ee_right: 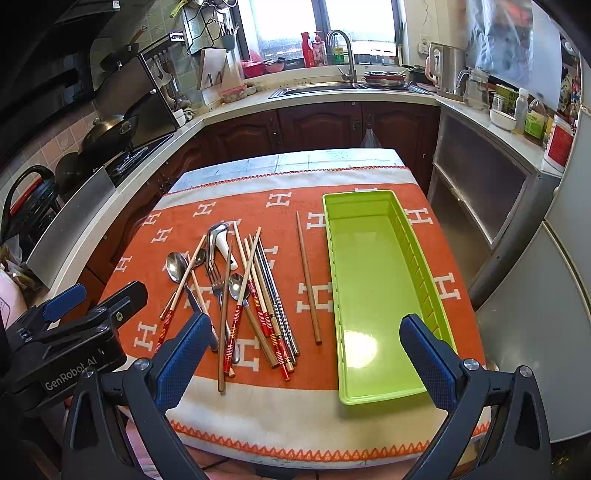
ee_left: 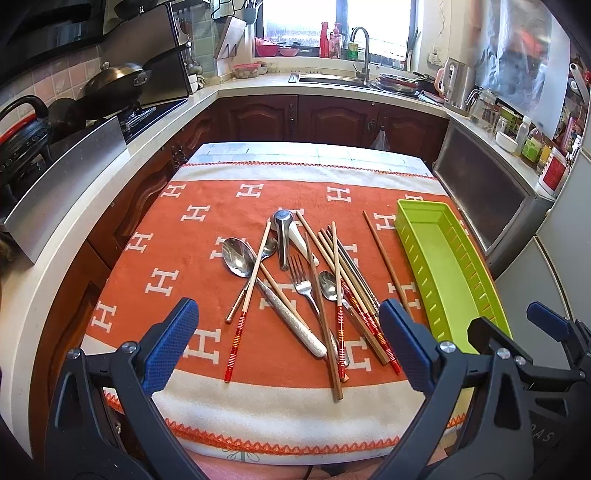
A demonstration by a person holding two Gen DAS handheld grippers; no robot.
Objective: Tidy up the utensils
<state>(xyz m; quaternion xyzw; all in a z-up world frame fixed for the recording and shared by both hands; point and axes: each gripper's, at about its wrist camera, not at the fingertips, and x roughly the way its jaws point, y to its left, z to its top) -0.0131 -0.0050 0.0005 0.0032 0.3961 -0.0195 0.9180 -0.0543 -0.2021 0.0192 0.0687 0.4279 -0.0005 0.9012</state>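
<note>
"genrobot ai" on left gripper; "h" pattern on blanket

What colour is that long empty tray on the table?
Lime green tray, seen best from the right wrist view.

Both views are bright and sharp at the centre, lit by daylight from the window behind the sink, which is blown out to near white. Glare pools on the floor of the green tray (2 pale patches in the right wrist view) and glints off the large spoon. Shadows on the orange cloth are soft and short. Fisheye distortion bends the counter edges, and the corners fall to black vignette.
</note>
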